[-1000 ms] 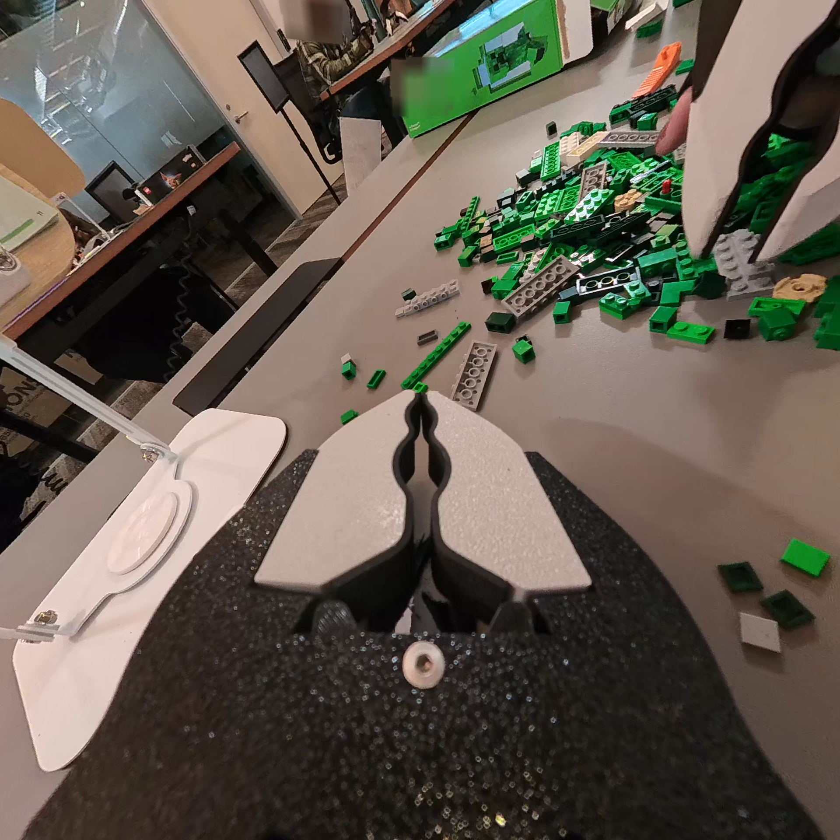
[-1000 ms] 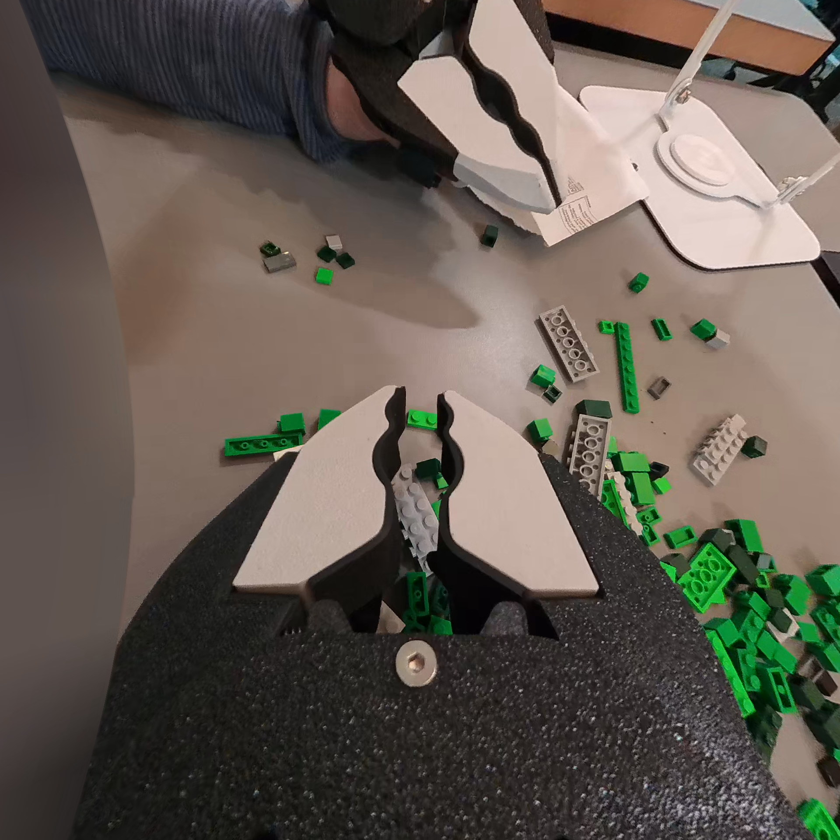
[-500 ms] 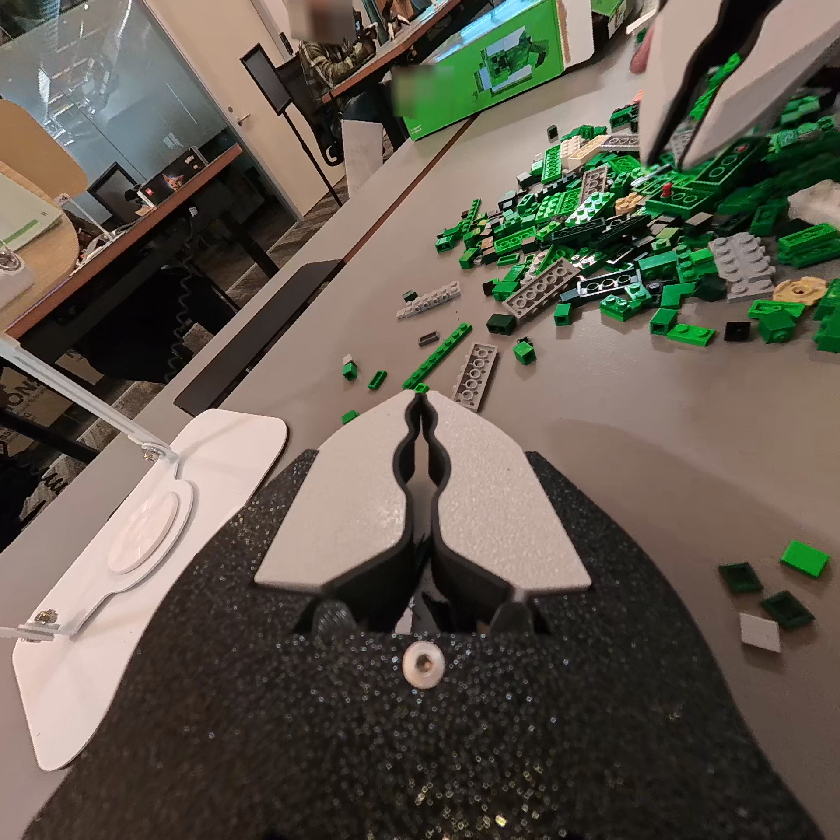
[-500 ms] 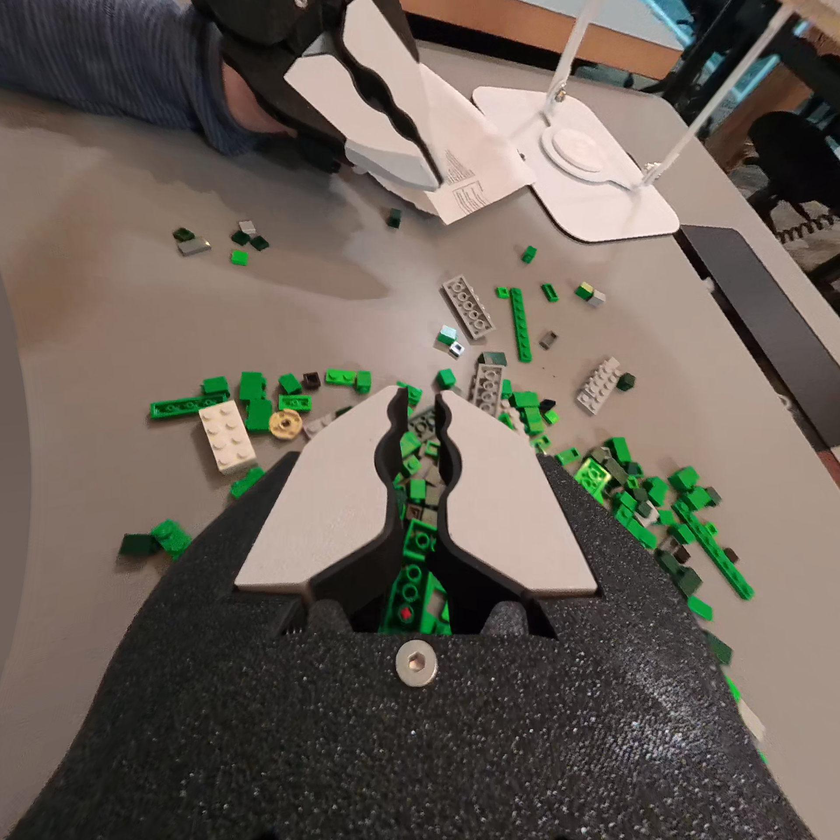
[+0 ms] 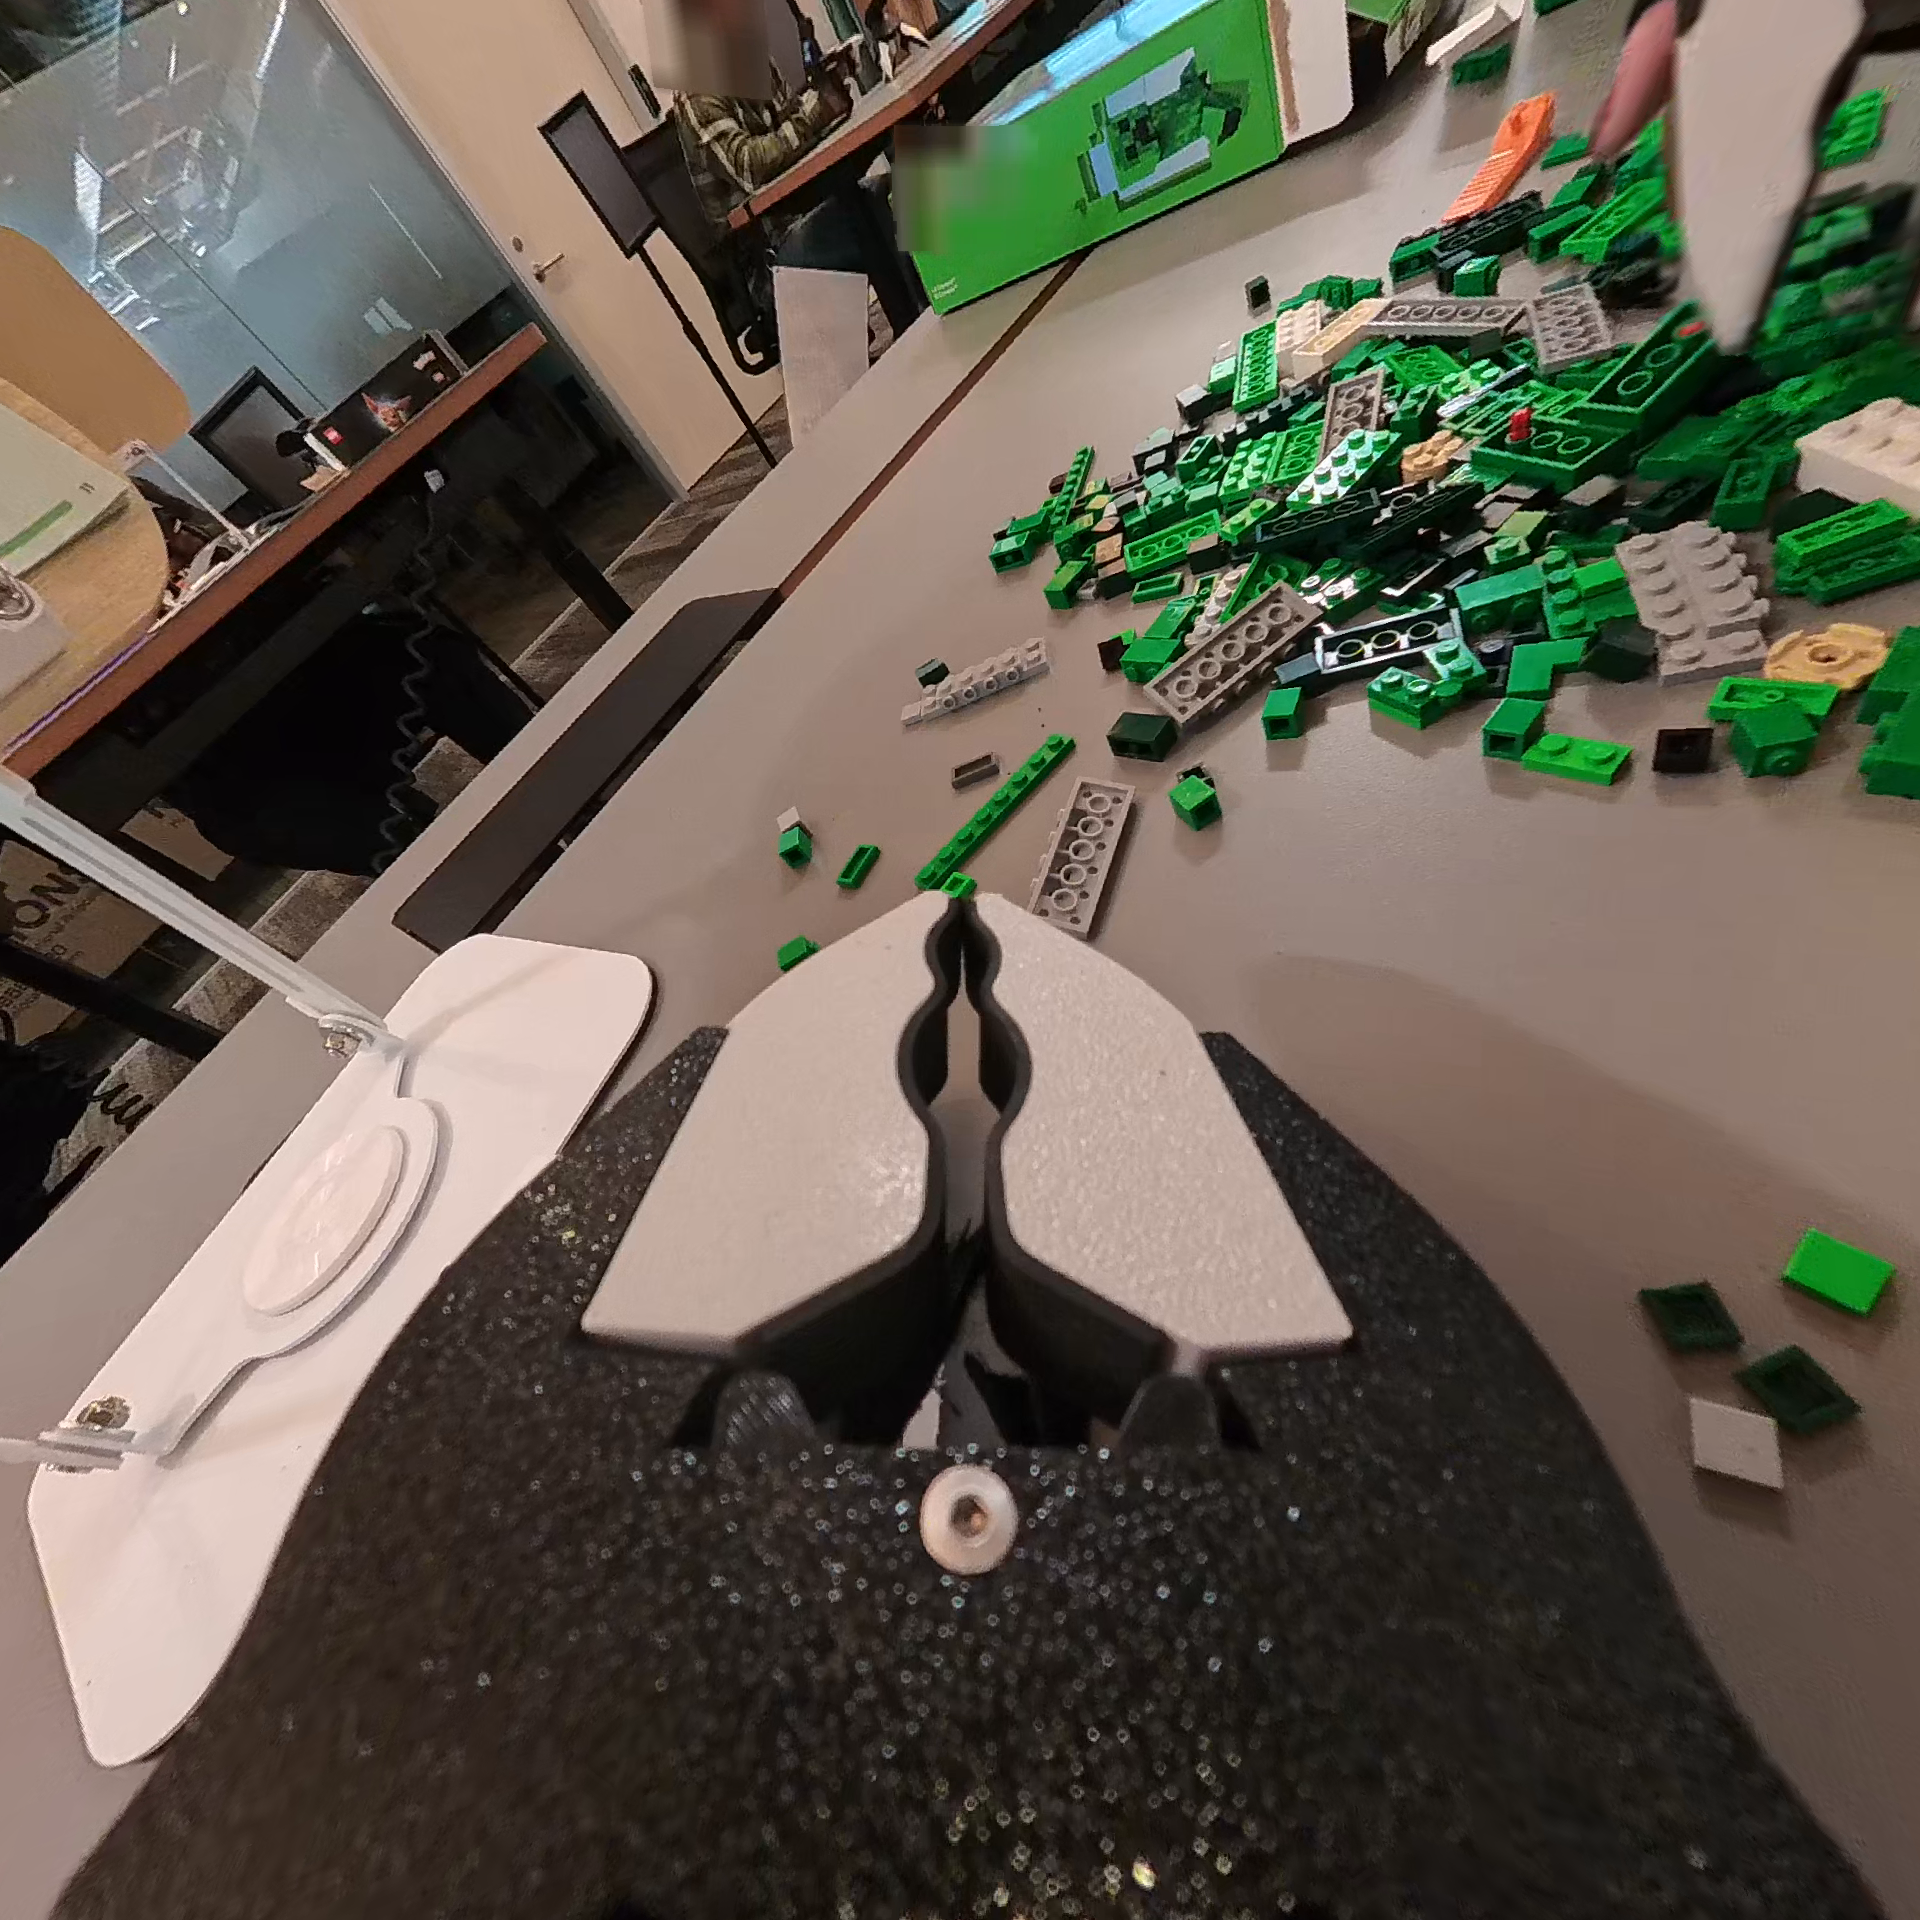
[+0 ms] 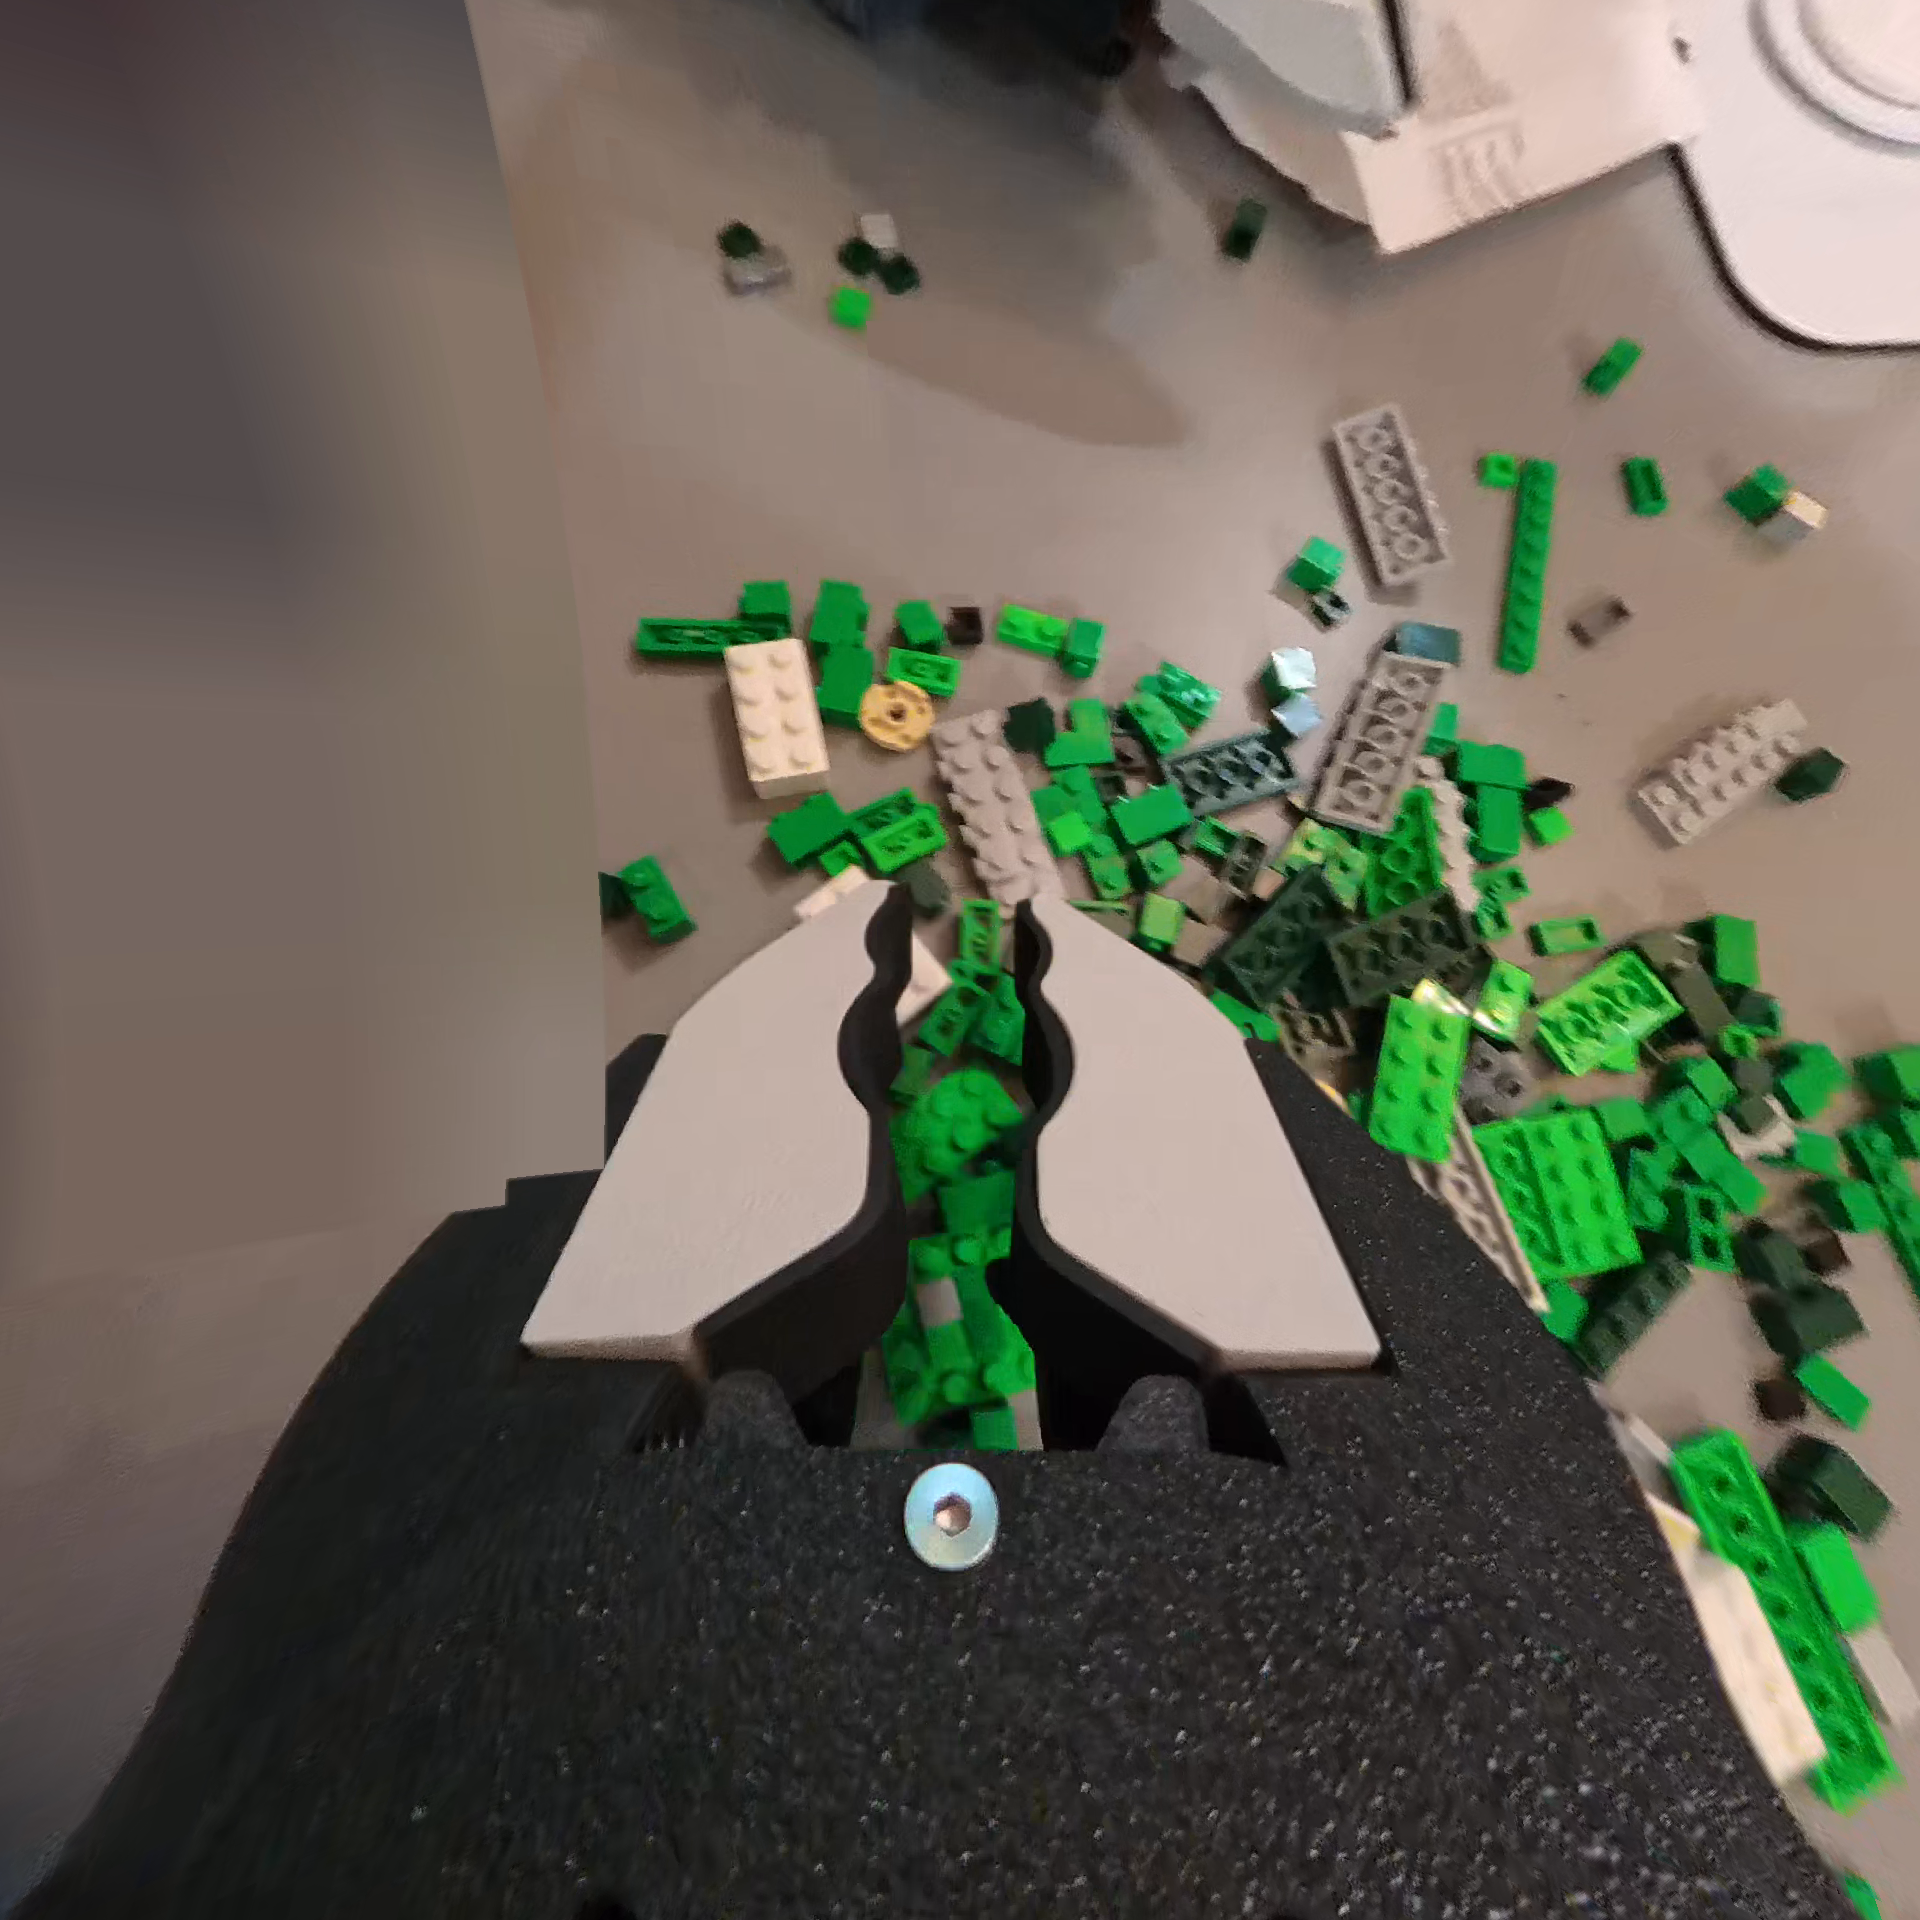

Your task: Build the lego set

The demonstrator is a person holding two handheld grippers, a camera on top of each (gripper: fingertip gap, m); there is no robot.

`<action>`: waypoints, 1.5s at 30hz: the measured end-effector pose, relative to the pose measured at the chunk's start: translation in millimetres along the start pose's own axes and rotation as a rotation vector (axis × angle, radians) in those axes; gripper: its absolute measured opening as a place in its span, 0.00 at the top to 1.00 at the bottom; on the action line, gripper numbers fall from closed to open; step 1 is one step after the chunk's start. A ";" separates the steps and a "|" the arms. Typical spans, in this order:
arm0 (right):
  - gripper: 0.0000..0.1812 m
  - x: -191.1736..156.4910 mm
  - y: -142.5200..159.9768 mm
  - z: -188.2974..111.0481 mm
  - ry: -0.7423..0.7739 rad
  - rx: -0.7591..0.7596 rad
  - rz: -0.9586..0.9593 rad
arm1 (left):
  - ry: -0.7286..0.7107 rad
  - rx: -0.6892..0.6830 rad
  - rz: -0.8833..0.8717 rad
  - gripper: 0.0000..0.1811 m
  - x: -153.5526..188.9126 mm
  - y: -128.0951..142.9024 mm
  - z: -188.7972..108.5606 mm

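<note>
Left gripper (image 5: 958, 914) jaws closed, right gripper (image 6: 961, 909) jaws parted above brick pile (image 6: 1403, 935)

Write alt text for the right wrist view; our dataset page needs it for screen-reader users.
The right gripper, fingers slightly apart and holding nothing, hangs over a pile of green and grey bricks on a grey table. A white brick and a tan round piece lie at the pile's edge; the image is motion-blurred.

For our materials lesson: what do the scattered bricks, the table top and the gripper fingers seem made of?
Bricks: likely hard plastic; glossy highlights, moulded studs.
Table top: smooth matte grey, maybe laminate; soft shadows, no grain.
Fingers: pale, finely grainy faces over black edges, possibly printed plastic.
</note>
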State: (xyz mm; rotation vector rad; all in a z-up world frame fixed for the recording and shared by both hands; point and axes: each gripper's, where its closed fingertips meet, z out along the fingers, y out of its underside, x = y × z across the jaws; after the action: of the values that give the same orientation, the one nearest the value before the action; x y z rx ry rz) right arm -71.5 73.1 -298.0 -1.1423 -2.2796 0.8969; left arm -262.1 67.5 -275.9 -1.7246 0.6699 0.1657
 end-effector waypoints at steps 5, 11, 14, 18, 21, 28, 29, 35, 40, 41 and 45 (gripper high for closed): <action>0.90 -5.1 13.2 -0.2 -0.001 -0.122 -0.021 | 0.000 0.001 -0.001 1.00 -0.1 -0.1 -0.2; 0.87 18.5 55.7 -47.9 0.270 -0.309 0.114 | -0.004 0.004 -0.003 1.00 -0.9 -0.3 -0.5; 0.88 4.7 67.4 -64.4 0.283 -0.297 0.197 | -0.008 0.010 -0.010 1.00 -2.0 -0.9 -1.0; 0.88 -4.3 100.5 -93.6 0.382 -0.376 0.293 | -0.006 0.006 -0.007 1.00 -1.4 -0.4 -0.6; 0.87 0.3 134.8 -133.7 0.562 -0.463 0.391 | -0.006 0.005 -0.006 1.00 -1.4 -0.3 -0.5; 0.88 -18.8 186.5 -187.2 0.684 -0.556 0.618 | -0.007 0.002 -0.003 1.00 -1.0 -0.2 -0.2; 0.88 -22.0 189.3 -187.8 0.676 -0.563 0.634 | -0.008 0.001 -0.003 1.00 -1.2 -0.1 -0.1; 0.87 -25.7 206.8 -204.6 0.744 -0.635 0.691 | -0.009 0.001 -0.003 1.00 -1.3 -0.1 -0.2; 0.87 -27.3 218.4 -215.6 0.782 -0.682 0.738 | -0.007 0.000 -0.001 1.00 -0.8 -0.2 0.0; 0.87 -28.2 221.1 -216.8 0.784 -0.695 0.745 | -0.007 0.000 -0.001 1.00 -0.8 -0.1 0.0; 0.89 -33.8 236.6 -228.8 0.821 -0.766 0.806 | -0.006 -0.002 0.002 1.00 -0.5 0.2 0.3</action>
State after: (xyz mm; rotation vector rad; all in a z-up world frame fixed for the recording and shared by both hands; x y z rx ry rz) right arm 218.0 232.8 -310.6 -2.2851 -1.4235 -0.3237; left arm -262.5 67.9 -275.9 -1.7250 0.6668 0.1728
